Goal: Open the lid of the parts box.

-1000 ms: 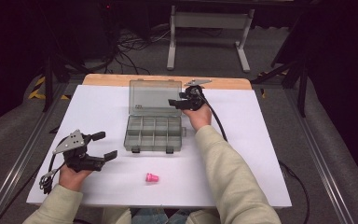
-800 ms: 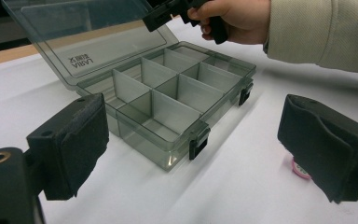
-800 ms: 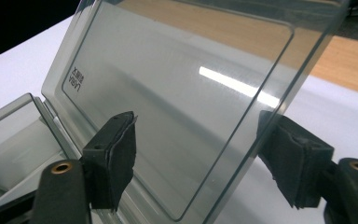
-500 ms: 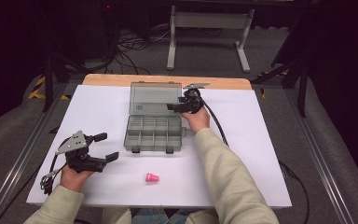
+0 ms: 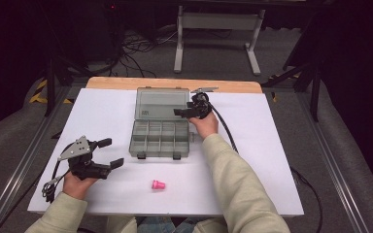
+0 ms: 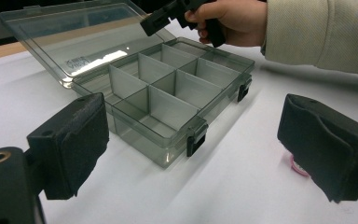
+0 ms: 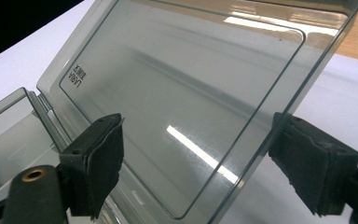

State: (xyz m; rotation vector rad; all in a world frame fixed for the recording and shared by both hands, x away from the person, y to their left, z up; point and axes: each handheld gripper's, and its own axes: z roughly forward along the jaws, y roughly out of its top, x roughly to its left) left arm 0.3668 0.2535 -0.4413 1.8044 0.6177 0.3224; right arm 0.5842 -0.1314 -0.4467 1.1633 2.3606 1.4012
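Your clear grey plastic compartment box (image 5: 160, 138) at frame centre stands open, its compartments empty — the small pink plastic piece (image 5: 158, 185) below it waits unpicked, with your left gripper (image 5: 108, 153) and right gripper (image 5: 180, 112) both wide-jawed, holding nothing.

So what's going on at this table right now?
A person holds a hand-held gripper in each hand over a white table. The right hand-held gripper is open at the raised lid of a clear compartment box. The left hand-held gripper sits open, near a small pink piece.

A white-topped table (image 5: 272, 145) stands on grey carpet (image 5: 359, 160) (cables (image 5: 136, 46) and a metal stand (image 5: 218, 29) behind).
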